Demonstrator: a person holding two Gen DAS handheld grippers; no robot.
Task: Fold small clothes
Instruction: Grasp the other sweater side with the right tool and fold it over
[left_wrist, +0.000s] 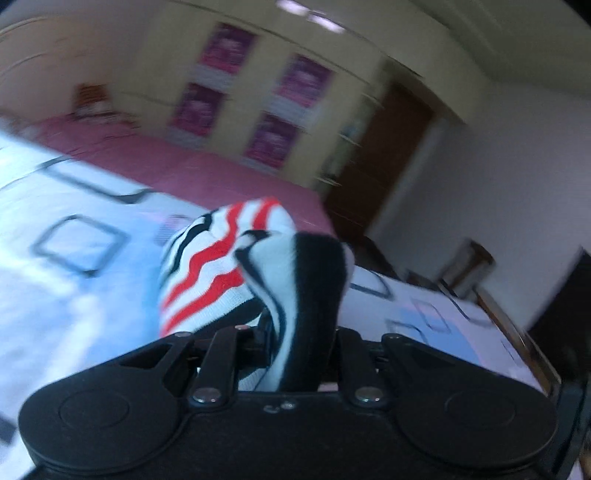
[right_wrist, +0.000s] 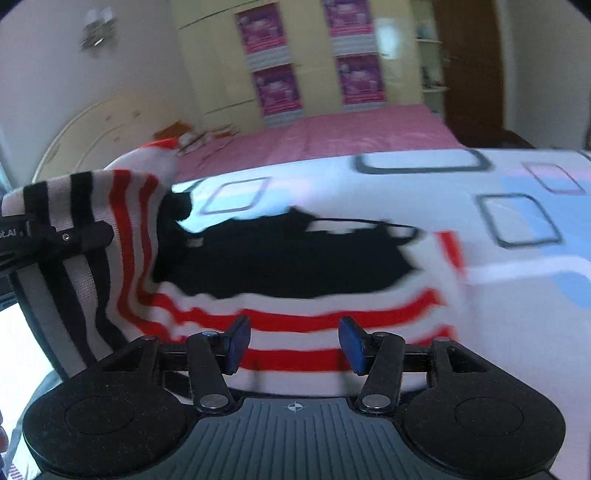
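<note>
A small knit garment (left_wrist: 221, 266), white with red and black stripes, fills the middle of the left wrist view. My left gripper (left_wrist: 295, 325) is shut on a bunched fold of it, and the cloth hides the fingertips. In the right wrist view the garment (right_wrist: 306, 317) lies spread on the patterned sheet (right_wrist: 517, 177), showing a large black patch. Its left edge is lifted off the sheet, where the left gripper (right_wrist: 88, 232) pinches it. My right gripper (right_wrist: 293, 343) hovers over the near striped hem, open, with its blue pads (right_wrist: 236, 343) wide apart and not pressing the cloth.
The white sheet with square outlines covers the near bed; a pink bedspread (right_wrist: 369, 129) lies beyond it. A cream wardrobe with purple posters (right_wrist: 277, 88), a brown door (right_wrist: 469, 66) and a curved headboard (right_wrist: 92, 129) stand behind. The bed's wooden edge (left_wrist: 517, 325) runs at right.
</note>
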